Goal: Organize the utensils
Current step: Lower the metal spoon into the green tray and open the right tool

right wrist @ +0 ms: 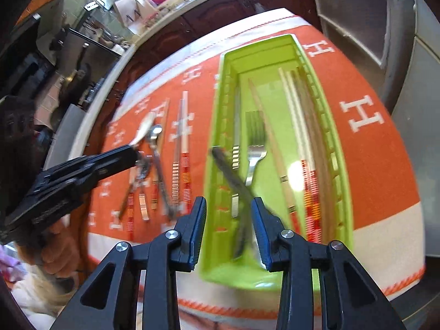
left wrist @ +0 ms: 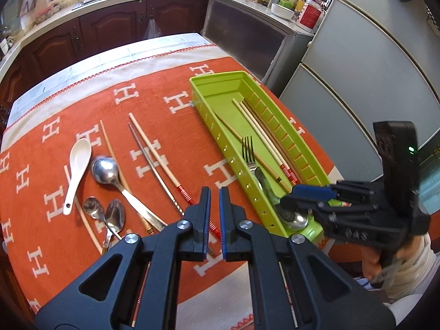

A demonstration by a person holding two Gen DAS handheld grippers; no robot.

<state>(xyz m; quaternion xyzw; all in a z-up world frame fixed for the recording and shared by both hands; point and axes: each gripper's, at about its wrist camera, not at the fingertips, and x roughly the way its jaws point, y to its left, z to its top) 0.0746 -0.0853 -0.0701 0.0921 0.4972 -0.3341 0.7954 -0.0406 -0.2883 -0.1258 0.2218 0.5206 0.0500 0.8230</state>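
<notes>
Right gripper (right wrist: 228, 231) spread above near end of long lime-green plastic tray (right wrist: 347, 198), dark-handled metal spoon (right wrist: 233, 181) loose between pads, not pinched: lift clear; left gripper (left wrist: 215, 220) pressed together, empty, lower centre: spread before taking red-banded chopsticks (left wrist: 154, 148) on orange cloth (left wrist: 82, 247)

bare orange cloth (left wrist: 176, 82) beyond loose cutlery (left wrist: 110, 187), green tray (left wrist: 220, 82) far end free, near end crowded

One green tray (left wrist: 209, 115), one fork (left wrist: 249, 154), one white ceramic spoon (left wrist: 78, 165), two grippers.
</notes>
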